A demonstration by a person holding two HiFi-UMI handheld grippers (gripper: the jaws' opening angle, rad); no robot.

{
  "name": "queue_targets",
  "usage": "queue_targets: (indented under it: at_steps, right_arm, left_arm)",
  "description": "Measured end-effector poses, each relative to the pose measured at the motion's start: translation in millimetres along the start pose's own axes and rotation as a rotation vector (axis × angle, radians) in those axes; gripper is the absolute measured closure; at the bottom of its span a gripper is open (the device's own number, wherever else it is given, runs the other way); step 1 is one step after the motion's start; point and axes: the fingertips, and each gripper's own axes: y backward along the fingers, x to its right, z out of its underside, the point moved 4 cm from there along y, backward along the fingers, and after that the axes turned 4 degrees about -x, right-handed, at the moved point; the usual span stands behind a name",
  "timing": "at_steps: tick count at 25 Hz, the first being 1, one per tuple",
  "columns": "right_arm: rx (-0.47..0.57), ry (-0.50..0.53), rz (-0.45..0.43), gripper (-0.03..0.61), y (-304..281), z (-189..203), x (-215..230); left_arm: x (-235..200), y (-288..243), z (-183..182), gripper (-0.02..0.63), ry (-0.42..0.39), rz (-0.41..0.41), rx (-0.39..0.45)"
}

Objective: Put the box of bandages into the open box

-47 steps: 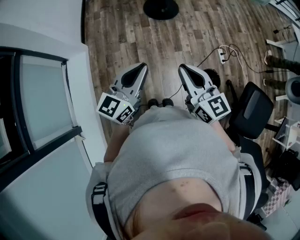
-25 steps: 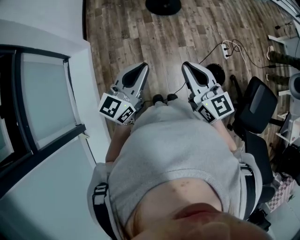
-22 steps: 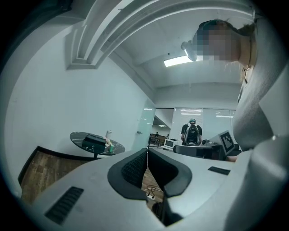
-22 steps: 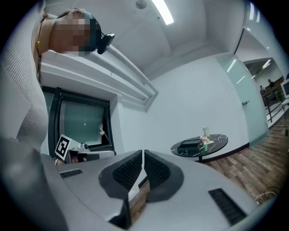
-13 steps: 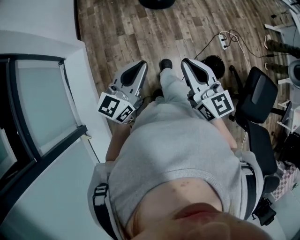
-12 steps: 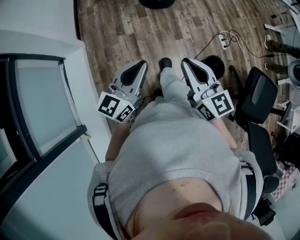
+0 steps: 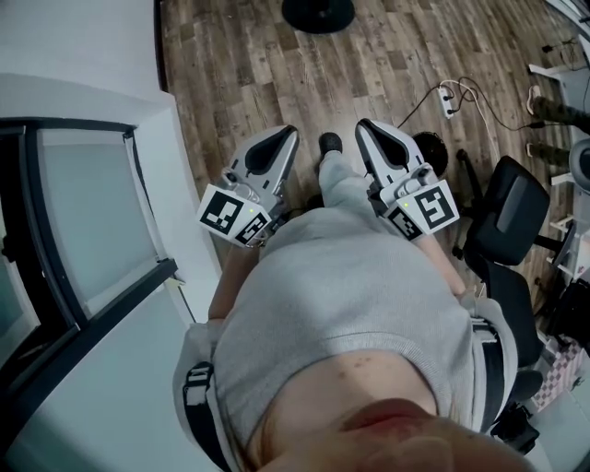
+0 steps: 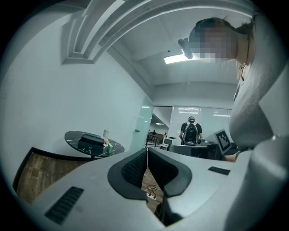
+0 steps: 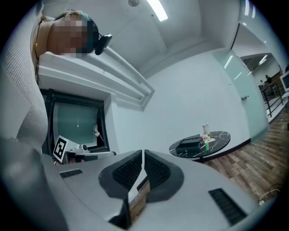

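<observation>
Both grippers are held level in front of the person's grey-shirted torso, over a wooden floor. My left gripper (image 7: pixel 284 134) has its jaw tips together, with nothing between them (image 8: pixel 147 151). My right gripper (image 7: pixel 361 126) is shut too and also empty (image 9: pixel 143 152). Far ahead stands a round dark table (image 9: pixel 221 135). On it are a dark box (image 9: pixel 189 143), a small green item (image 9: pixel 207 145) and a white bottle (image 9: pixel 206 127). The left gripper view shows the same table (image 8: pixel 74 136) and dark box (image 8: pixel 91 142). Whether the green item is the bandage box I cannot tell.
A white wall with a glass panel (image 7: pixel 83 212) runs along the left. A black office chair (image 7: pixel 507 212) stands at the right, and a power strip with cables (image 7: pixel 449 101) lies on the floor. A black round base (image 7: pixel 318 14) is ahead. A distant person with a backpack (image 8: pixel 191 132) stands far off.
The person has stepped forward: a leg and shoe now show between the grippers. Both grippers have travelled along over the floor, still shut.
</observation>
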Motion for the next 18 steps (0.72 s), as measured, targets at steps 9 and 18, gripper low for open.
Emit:
queue_targets:
  at_steps: [9,18]
  right_arm:
    - [0.0,0.017,-0.009,0.505,-58,-34,62]
    - [-0.015,0.035,-0.011,0.505,-99,-58,117]
  left_arm:
    - [-55,-66,-30,0.6,-0.007,0.008,0.012]
    - [-93,-126,-50,0.6,-0.007,0.015,0.029]
